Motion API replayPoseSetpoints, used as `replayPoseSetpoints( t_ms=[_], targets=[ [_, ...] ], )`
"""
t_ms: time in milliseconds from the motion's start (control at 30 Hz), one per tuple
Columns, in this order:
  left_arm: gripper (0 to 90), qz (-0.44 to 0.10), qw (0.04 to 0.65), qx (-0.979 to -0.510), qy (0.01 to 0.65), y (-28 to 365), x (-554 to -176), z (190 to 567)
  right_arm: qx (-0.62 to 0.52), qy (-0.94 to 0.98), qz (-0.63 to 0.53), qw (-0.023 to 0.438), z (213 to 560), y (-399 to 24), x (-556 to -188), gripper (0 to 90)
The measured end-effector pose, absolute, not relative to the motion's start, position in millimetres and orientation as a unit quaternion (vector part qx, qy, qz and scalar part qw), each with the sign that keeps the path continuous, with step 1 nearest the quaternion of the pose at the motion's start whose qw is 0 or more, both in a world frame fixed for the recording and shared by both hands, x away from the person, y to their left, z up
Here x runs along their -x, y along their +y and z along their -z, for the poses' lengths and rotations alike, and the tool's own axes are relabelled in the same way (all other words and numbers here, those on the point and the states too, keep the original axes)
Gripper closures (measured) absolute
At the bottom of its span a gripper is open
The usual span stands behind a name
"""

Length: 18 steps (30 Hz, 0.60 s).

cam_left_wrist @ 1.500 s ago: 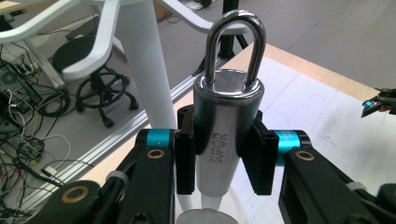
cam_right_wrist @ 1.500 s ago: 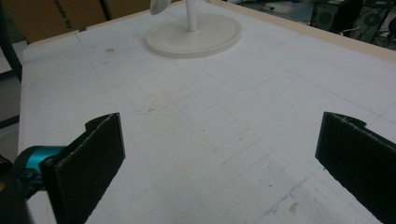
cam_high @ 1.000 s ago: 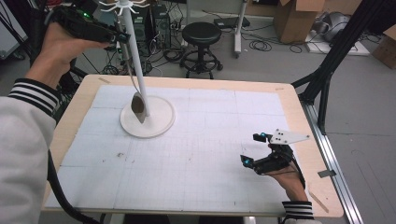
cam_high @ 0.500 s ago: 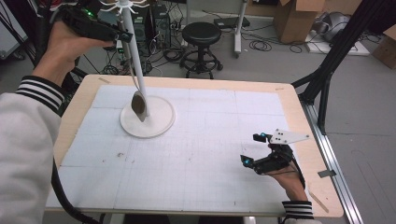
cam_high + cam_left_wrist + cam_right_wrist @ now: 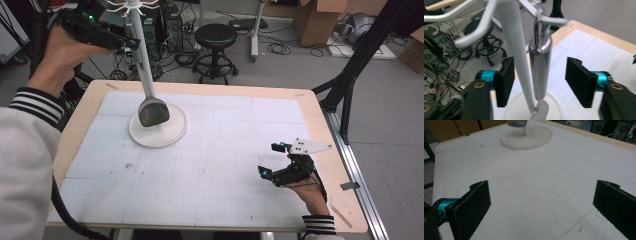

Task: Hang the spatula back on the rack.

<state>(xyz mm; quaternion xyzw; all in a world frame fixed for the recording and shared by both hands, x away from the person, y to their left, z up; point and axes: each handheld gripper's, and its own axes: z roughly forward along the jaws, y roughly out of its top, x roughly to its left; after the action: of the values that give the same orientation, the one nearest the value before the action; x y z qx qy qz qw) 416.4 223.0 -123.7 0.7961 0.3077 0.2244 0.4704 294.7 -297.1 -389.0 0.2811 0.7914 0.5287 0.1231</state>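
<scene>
A metal spatula hangs by its handle [image 5: 539, 72] from a hook [image 5: 550, 20] of the white stand [image 5: 142, 60], its blade [image 5: 152, 111] just above the round base [image 5: 172, 135]. My left gripper [image 5: 540, 82] is up at the top of the stand [image 5: 129, 46]. Its jaws have just been opening and stand open either side of the handle, with a gap at each pad [image 5: 579, 82]. My right gripper [image 5: 270, 160] rests open on the white mat at the front right, nothing between its pads [image 5: 472, 205].
The white gridded mat [image 5: 225, 150] covers the wooden table [image 5: 320, 125]. A black stool [image 5: 215, 40], cables and cardboard boxes [image 5: 315, 20] are on the floor beyond the far edge. A black frame leg [image 5: 350, 85] stands at the right.
The spatula's blade has turned from edge-on to its broad side and hangs freely. My left hand has barely shifted; the right hand has kept still.
</scene>
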Motion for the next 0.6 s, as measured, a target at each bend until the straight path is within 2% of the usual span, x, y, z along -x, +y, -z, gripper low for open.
replayPoseSetpoints(
  t_ms=[233, 500, 600],
  targets=[
    [22.3, -0.233, 0.476, -0.788, 0.314, 239.1, -390.8, 146.0, -0.281, 0.786, -0.536, 0.125, 387.5, -298.8, -293.3, 0.4],
    [12.2, -0.233, 0.506, -0.778, 0.292, 254.0, -356.0, 175.6, -0.281, 0.78, -0.544, 0.128, 386.3, -302.5, -294.5, 0.4],
    [5.2, -0.239, 0.51, -0.779, 0.277, 256.5, -342.6, 188.4, -0.281, 0.779, -0.545, 0.131, 386.2, -303.9, -293.6, 0.4]
  ],
)
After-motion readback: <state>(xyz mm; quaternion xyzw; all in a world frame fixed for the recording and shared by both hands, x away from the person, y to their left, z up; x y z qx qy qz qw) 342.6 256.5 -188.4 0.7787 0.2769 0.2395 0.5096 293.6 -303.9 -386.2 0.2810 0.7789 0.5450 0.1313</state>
